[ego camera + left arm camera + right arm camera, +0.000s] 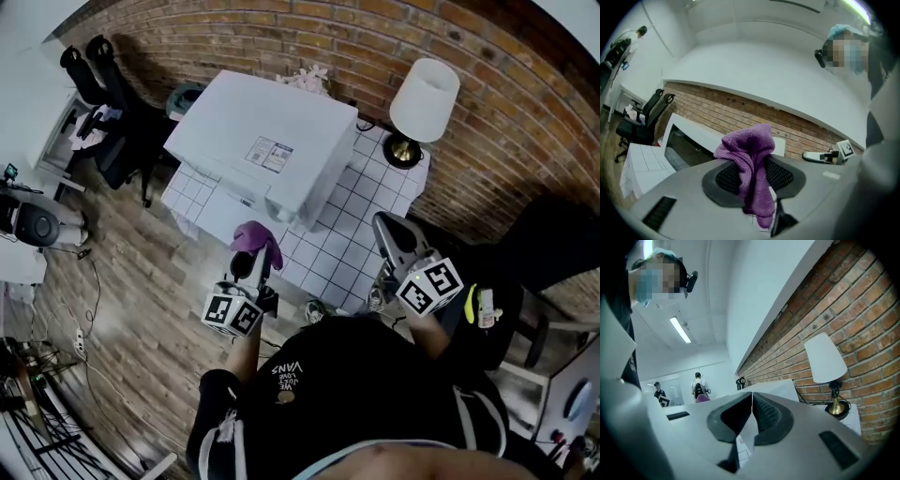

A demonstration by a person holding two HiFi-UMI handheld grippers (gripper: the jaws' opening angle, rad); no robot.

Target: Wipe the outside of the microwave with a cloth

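Torso [375, 394] hides near edge of table [347, 248], lower centre; one microwave [262, 150] upper centre; one cloth [750, 154] clamped in left gripper [753, 176], just below it; right gripper [751, 417] clenched, empty; one lamp [422, 103] upper right.

A white microwave [262, 150] sits on the tiled desk [349, 251]. A crumpled purple cloth [255, 238], pinched in the left gripper [251, 267], hangs near its front.

The cloth [751, 157] looks fuzzy, the microwave [234, 117] smooth matt white, the wall [309, 28] rough brick, the floor [141, 281] grained wood.
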